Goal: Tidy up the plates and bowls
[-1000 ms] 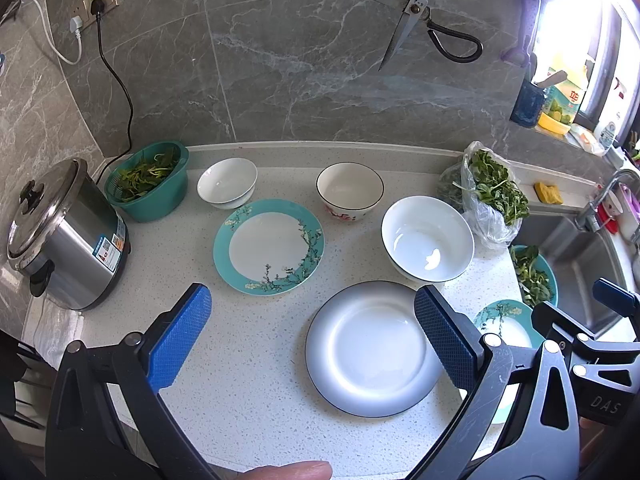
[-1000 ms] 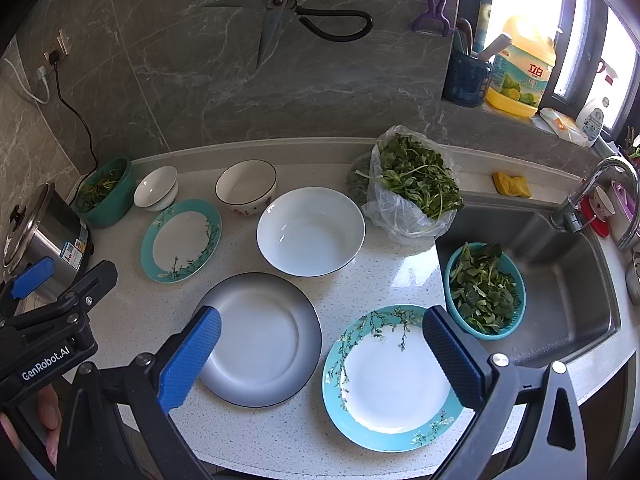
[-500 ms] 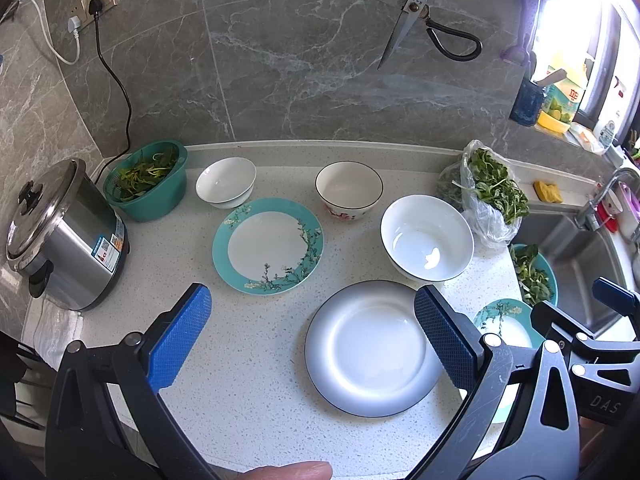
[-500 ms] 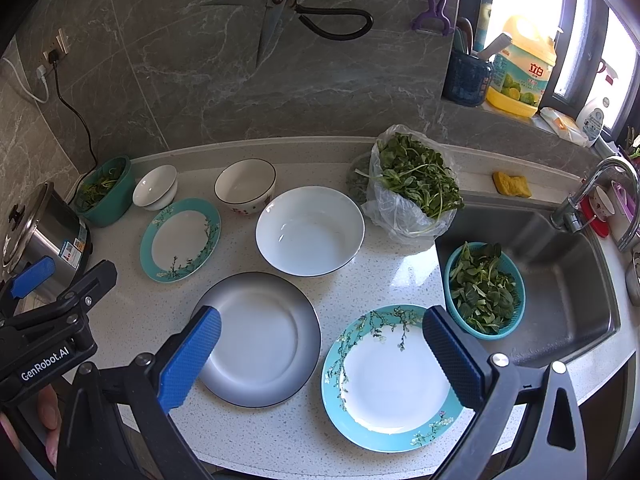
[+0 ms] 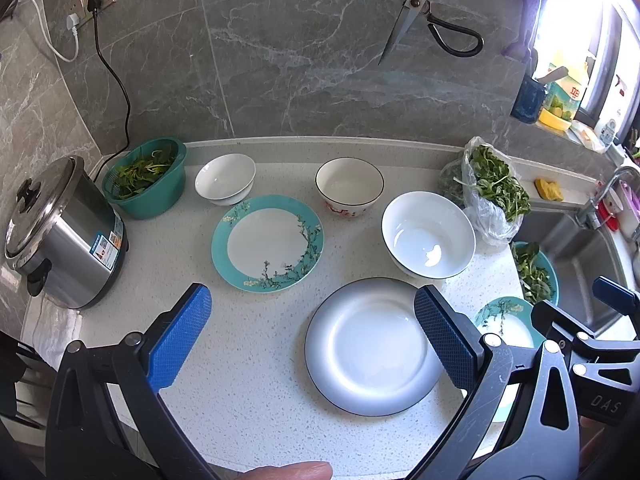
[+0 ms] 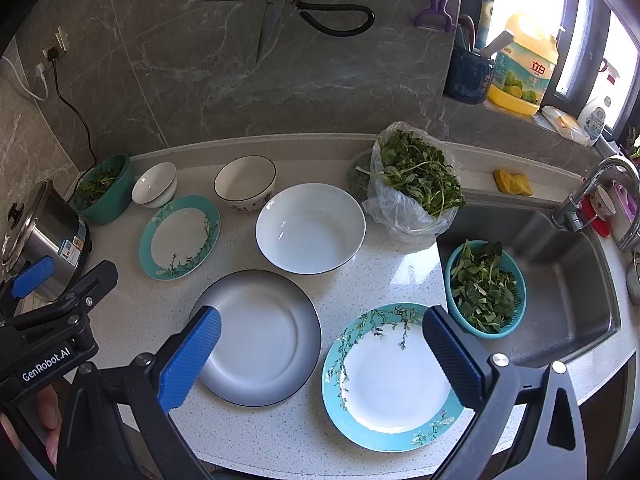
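The left gripper (image 5: 312,328) and the right gripper (image 6: 322,346) hover side by side, each with its blue-padded jaws spread wide and gripping nothing, while a fingertip (image 5: 286,471) shows beneath the left one.

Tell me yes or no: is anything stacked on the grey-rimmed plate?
No, the grey-rimmed plate lies bare on the counter, with the large white bowl sitting apart behind it.
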Tool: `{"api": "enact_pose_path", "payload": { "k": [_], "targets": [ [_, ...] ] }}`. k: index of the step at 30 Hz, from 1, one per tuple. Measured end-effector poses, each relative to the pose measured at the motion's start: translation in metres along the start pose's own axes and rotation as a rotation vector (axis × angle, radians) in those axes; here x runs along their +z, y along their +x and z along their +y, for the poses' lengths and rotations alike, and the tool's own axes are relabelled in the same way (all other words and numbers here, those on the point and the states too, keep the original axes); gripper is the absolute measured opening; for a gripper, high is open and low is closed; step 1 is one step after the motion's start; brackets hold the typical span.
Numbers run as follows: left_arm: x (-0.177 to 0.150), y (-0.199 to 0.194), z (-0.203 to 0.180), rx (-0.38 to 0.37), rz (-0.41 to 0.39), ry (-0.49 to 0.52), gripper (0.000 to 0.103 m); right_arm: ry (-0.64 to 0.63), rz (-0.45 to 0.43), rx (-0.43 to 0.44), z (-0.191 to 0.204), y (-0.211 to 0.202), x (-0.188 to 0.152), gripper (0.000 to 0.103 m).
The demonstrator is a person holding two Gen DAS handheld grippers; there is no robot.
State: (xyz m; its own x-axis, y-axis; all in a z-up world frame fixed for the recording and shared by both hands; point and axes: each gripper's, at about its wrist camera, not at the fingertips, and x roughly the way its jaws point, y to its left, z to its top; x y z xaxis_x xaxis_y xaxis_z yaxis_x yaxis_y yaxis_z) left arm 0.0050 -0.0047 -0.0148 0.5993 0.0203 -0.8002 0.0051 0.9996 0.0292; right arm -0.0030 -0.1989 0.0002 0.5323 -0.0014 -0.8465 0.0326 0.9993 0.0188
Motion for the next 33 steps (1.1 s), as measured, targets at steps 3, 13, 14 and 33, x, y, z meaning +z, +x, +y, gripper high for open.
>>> {"api": "enact_pose_path", "payload": {
  "k": [3, 13, 14, 33],
  "targets": [
    [-0.003, 0.005, 0.001, 0.000, 0.009, 0.003, 0.103, 0.001, 0.005, -0.002, 0.000, 0.003, -0.005, 0.103],
    [-0.007, 0.036, 0.025, -0.001, 0.065, 0.024, 0.103, 0.022, 0.047, -0.022, 0.015, 0.020, -0.007, 0.103],
    [-0.007, 0.038, 0.028, -0.004, 0.064, 0.028, 0.103, 0.024, 0.049, -0.025, 0.016, 0.021, -0.007, 0.103],
    [-0.069, 0.129, 0.106, -0.295, 0.215, -0.089, 0.101, 0.132, 0.123, 0.316, -0.015, 0.069, -0.009, 0.103]
  ]
}}
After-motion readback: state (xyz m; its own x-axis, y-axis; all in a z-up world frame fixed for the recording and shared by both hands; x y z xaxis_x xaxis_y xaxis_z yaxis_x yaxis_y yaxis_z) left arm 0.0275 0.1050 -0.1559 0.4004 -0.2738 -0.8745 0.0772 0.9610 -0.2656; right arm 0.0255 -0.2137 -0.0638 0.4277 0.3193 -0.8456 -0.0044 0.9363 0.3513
